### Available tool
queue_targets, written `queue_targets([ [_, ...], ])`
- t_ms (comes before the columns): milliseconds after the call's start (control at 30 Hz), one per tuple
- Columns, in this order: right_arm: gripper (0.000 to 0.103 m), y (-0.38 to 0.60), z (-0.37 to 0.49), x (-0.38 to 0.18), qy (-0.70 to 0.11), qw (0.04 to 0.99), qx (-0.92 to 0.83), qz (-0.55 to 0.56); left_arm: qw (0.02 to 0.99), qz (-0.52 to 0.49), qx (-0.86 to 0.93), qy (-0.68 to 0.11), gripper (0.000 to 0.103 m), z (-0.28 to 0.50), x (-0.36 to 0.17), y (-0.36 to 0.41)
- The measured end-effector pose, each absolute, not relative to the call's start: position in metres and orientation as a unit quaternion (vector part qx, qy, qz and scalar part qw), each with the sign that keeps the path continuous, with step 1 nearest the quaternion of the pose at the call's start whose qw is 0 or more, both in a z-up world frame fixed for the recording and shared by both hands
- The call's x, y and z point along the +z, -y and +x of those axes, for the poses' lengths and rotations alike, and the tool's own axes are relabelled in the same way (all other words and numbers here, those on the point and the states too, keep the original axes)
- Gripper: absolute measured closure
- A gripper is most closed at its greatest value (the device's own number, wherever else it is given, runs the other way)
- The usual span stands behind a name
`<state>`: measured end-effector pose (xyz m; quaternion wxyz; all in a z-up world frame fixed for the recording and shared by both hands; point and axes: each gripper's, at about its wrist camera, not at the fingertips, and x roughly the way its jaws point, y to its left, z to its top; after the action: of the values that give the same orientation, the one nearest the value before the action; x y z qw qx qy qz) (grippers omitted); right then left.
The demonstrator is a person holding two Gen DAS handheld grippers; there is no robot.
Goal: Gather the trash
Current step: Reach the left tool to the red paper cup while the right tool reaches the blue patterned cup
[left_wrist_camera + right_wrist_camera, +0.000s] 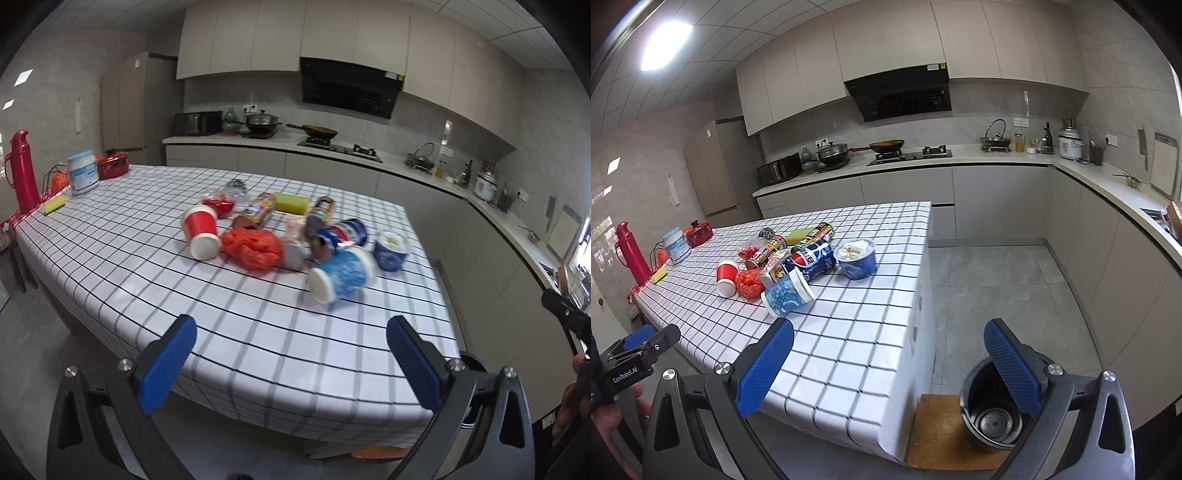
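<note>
Both tongs were held wide open and gripped nothing. The left tongs (291, 363) hovered above the near edge of the desk (229, 339), which wore a white cloth with a dark grid. The right tongs (888, 363) hung off the desk's near corner, with the right blue pad over a black trash bin (991, 421) that stood on a wooden board (942, 432) on the floor.

The trash lay in a loose cluster near the middle of the desk, well apart from both tongs. A blue paper cup (341, 275) lay on its side nearest the left tongs, beside a crumpled orange plastic bag (253, 247) and a tipped red paper cup (201, 230). A blue bowl (857, 258) with white contents stood upright at the cluster's right. Crushed blue cans (341, 234) and 2 tall printed cans (264, 208) lay behind, with a yellow sponge (293, 202) beyond them.

A red thermos (23, 170) stood at the far left end.
</note>
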<state>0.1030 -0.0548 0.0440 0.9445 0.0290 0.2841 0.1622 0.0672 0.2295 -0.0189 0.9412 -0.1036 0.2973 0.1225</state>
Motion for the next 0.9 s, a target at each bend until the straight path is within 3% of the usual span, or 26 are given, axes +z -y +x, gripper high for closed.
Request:
queue_targets([
  [367, 0.002, -0.037, 0.201, 0.024, -0.305, 0.939, 0.159, 0.028, 0.926, -0.113, 0.166, -0.319, 0.001, 0.143, -0.054, -0.336],
  [900, 0.010, -0.102, 0.282, -0.040, -0.360, 0.925, 0.122, 0.011, 0.911, -0.126, 0.163, -0.359, 0.001, 0.223, -0.097, -0.386],
])
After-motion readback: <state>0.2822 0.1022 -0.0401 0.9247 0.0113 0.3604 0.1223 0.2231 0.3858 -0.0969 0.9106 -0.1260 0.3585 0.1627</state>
